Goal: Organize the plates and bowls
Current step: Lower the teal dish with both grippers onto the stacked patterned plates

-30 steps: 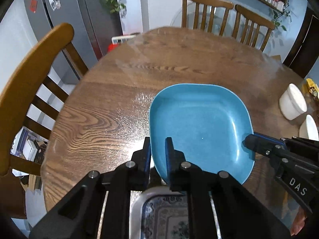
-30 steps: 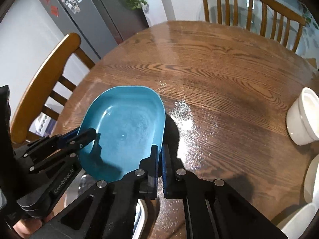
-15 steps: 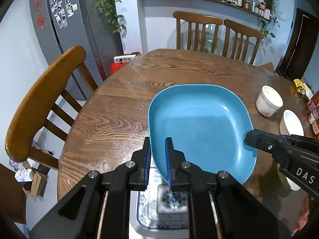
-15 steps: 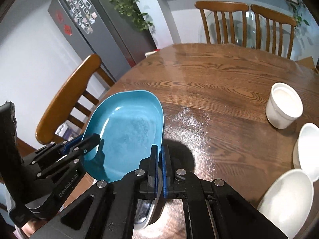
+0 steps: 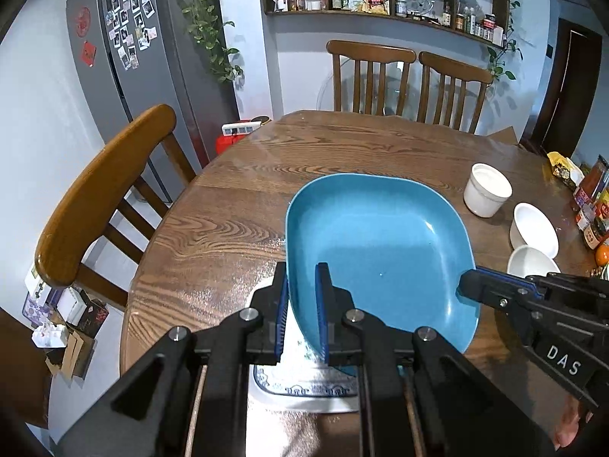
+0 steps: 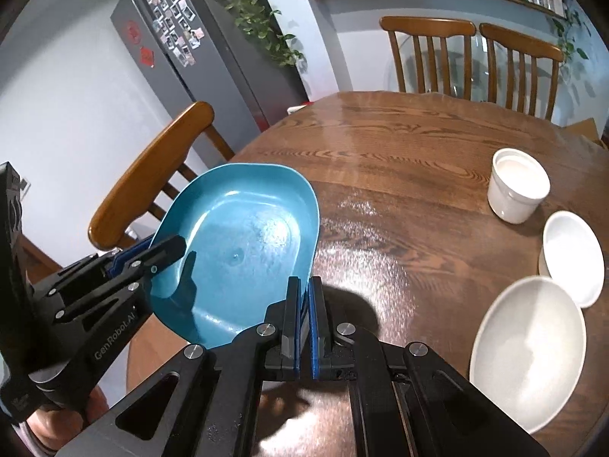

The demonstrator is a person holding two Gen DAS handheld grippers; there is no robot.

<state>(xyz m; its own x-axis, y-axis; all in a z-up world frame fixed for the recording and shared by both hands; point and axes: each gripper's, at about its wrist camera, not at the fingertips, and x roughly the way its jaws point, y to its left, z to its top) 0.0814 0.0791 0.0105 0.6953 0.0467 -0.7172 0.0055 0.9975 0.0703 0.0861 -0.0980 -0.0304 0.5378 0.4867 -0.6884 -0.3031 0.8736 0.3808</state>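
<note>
Your left claw (image 5: pixel 300 304) and right claw (image 6: pixel 303 304) each clamp a near edge of the squarish teal-blue plate (image 5: pixel 377 251), held above the round wooden desk (image 5: pixel 342 152). Uneven hand motion could twist it free onto the blue-patterned white plate (image 5: pixel 304 388) beneath.

Black hand-held gripper (image 5: pixel 300 320) frames (silver screws), blue pads.
</note>
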